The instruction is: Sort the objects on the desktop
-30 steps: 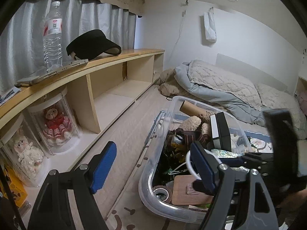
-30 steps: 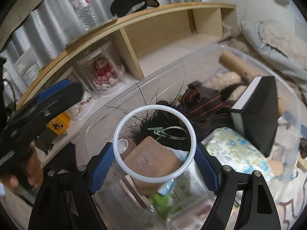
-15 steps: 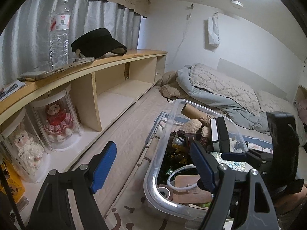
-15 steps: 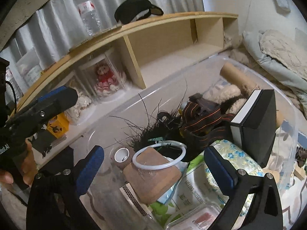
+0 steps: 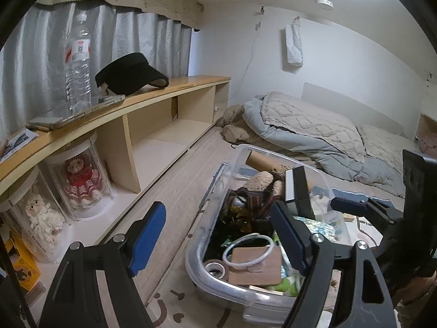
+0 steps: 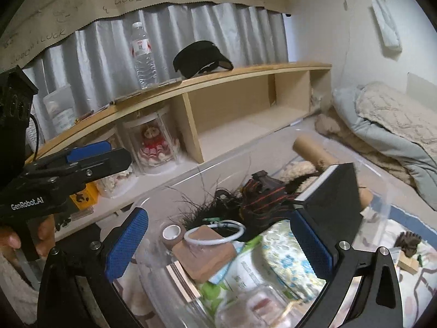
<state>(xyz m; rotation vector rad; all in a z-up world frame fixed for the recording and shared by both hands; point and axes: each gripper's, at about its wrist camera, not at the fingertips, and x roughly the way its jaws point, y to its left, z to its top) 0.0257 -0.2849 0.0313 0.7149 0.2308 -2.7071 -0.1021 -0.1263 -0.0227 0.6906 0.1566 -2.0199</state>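
A clear plastic bin point(image 5: 196, 248) point(image 6: 218, 161) stands on the floor mat, packed with several objects. A white ring point(image 5: 247, 250) point(image 6: 215, 235) lies loose in it, resting on a brown pad point(image 5: 254, 266) point(image 6: 207, 251) beside a tape roll point(image 5: 215, 268) point(image 6: 172, 232). A black box point(image 5: 299, 191) point(image 6: 336, 199) leans upright deeper in the bin. My right gripper point(image 6: 218, 217) hovers open above the bin's near end, nothing between its pads; it also shows as the right gripper point(image 5: 355, 207) at the bin's right. My left gripper point(image 5: 218, 207) hangs open and empty to the bin's left.
A long wooden shelf point(image 5: 153, 95) runs along the left, carrying a water bottle point(image 5: 77, 63), a black visor point(image 5: 131, 75) and a tablet. Doll jars point(image 5: 82, 183) stand in its lower bay. Bedding point(image 5: 308, 125) lies beyond the bin. A hand point(image 6: 43, 235) holds the left gripper.
The right gripper opened and let go of the white ring, which dropped onto the brown pad in the bin. Both grippers then drew up and back from the bin.
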